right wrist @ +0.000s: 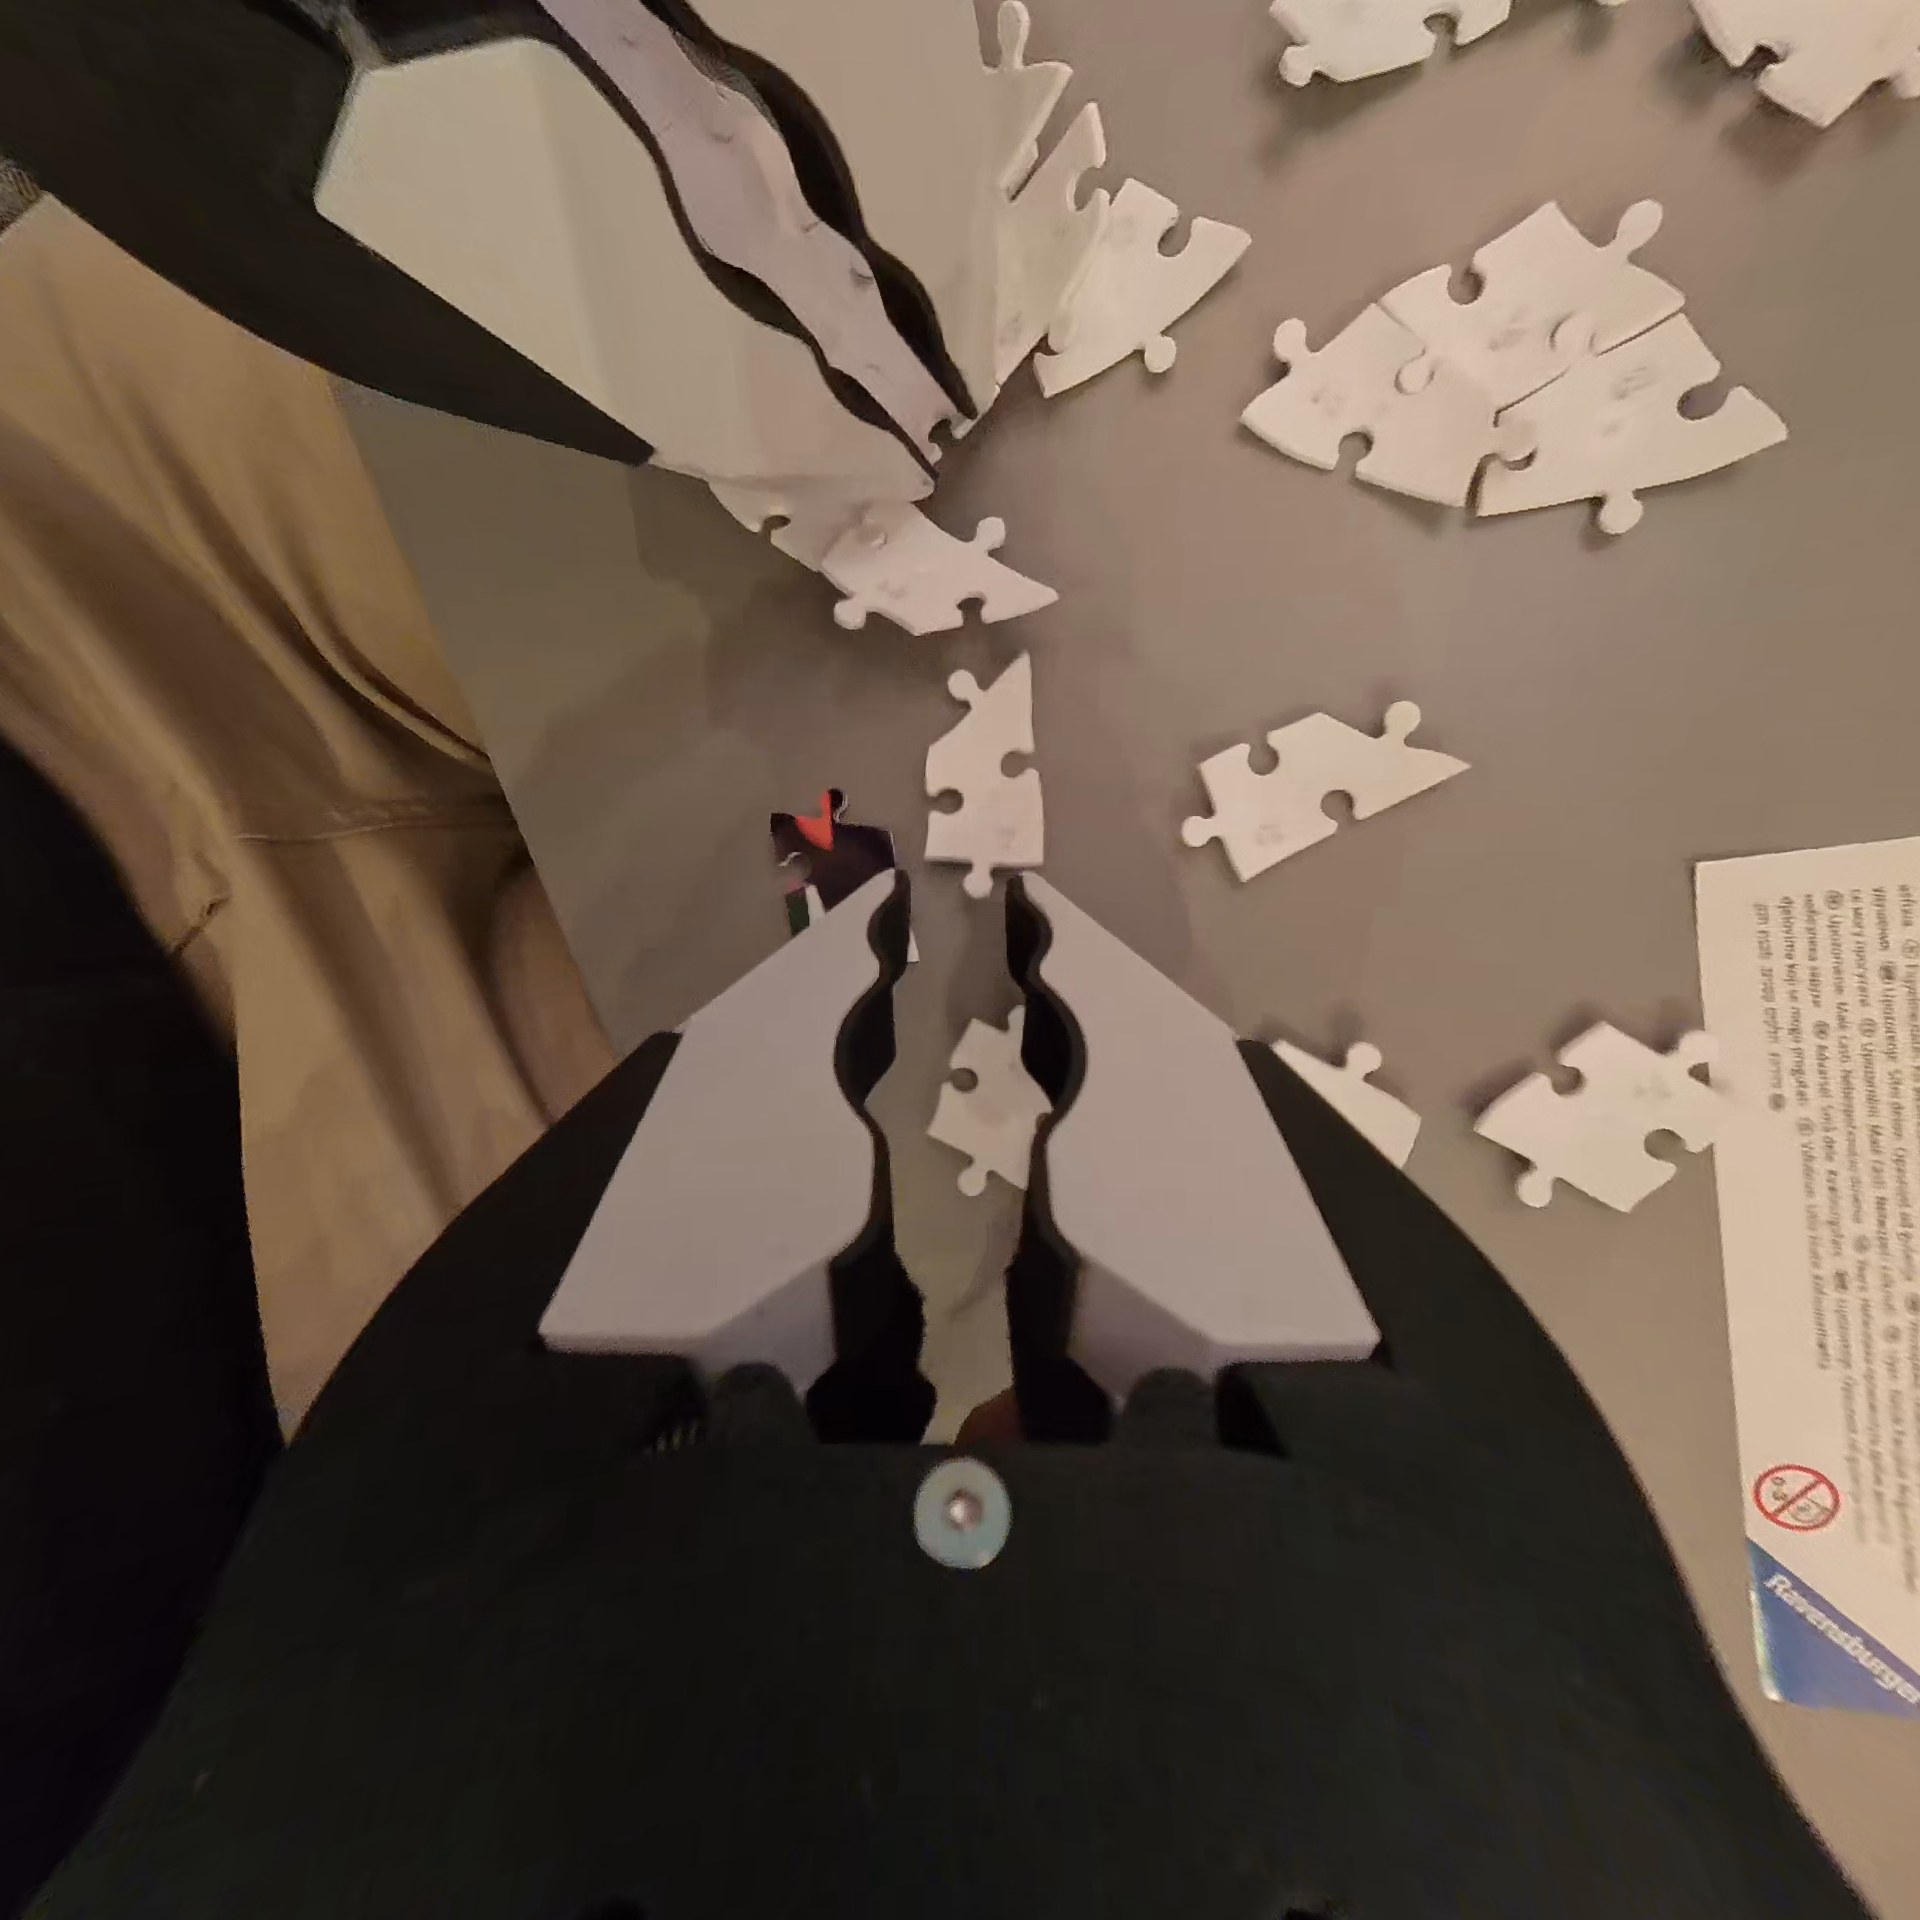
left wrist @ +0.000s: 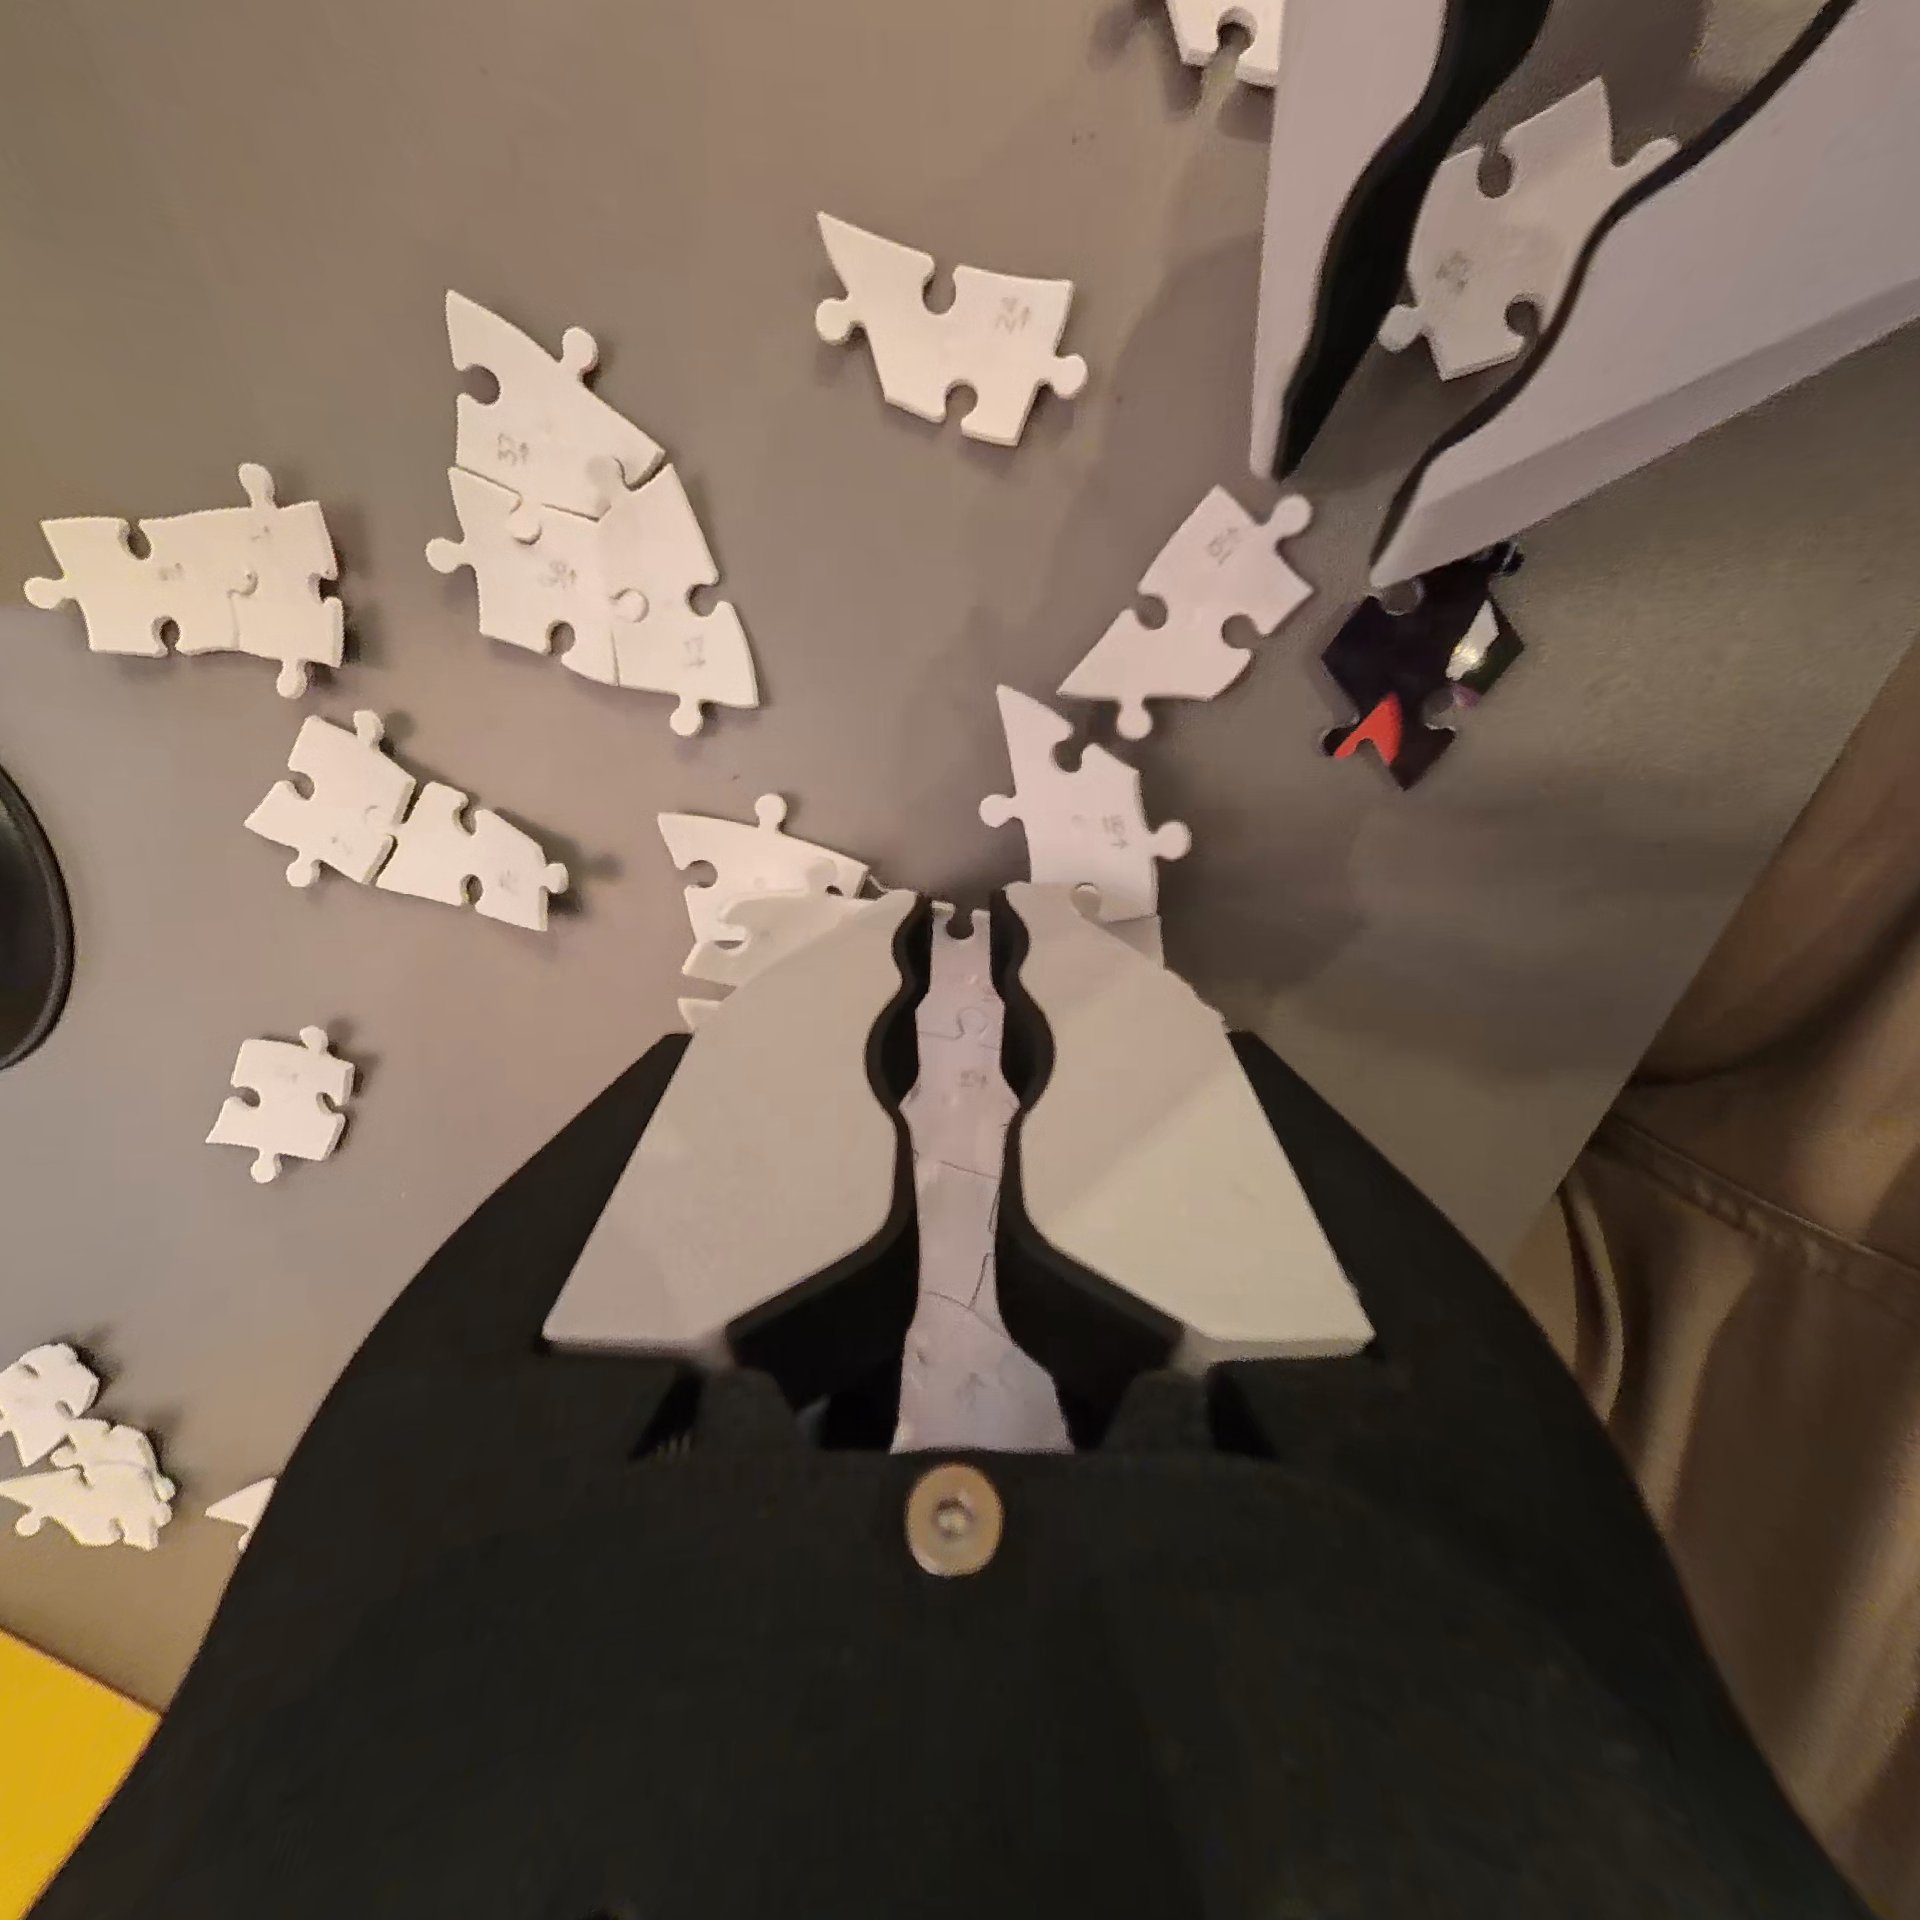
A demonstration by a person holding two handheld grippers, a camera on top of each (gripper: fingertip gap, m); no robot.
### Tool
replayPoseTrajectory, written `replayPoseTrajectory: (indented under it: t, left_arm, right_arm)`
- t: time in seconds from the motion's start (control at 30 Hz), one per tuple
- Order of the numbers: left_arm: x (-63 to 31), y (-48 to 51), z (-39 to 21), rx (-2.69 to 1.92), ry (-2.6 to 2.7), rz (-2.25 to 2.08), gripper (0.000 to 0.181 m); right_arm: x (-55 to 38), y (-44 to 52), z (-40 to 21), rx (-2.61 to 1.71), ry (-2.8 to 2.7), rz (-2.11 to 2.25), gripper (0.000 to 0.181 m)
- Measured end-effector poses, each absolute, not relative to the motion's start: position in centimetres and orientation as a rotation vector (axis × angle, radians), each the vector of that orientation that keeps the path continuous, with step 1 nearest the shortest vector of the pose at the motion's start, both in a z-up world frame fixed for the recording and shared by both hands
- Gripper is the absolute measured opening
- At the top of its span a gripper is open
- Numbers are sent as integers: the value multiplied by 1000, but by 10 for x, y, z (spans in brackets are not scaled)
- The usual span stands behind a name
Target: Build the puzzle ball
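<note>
Plainly, the left gripper [left wrist: 961,914] is clenched edge-on around a joined strip of puzzle pieces [left wrist: 961,1174], and a slack squeeze could let that curved strip buckle or pop apart. The right gripper [right wrist: 956,883] hangs released above the grey table [right wrist: 1195,644], holding nothing, its tips near a loose white piece [right wrist: 987,790] and a printed piece [right wrist: 831,847]; lowering carelessly could scatter both. Farther out lie more joined sections [left wrist: 592,561].

puzzle pieces [left wrist: 951,327] scattered on table [left wrist: 208,208], leaflet [right wrist: 1829,1247] at its right, joined strip [left wrist: 961,1195] between left gripper [left wrist: 961,914] fingers
</note>
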State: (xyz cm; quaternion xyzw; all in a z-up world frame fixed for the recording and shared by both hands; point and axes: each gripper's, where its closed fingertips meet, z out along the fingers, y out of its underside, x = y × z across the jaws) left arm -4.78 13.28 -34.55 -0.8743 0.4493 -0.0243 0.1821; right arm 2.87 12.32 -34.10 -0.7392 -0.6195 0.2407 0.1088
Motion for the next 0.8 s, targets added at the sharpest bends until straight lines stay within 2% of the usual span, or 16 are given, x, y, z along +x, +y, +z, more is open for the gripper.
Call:
replayPoseTrajectory:
  t: [0.4,0.8]
  left_arm:
    - [-44,129,-344,-2460,1297,-109,13]
    - [-47,130,-337,-2462,1259,-143,14]
  right_arm:
    - [25,134,-349,-2107,-1848,575,20]
    - [24,133,-337,-2129,-1784,686,20]
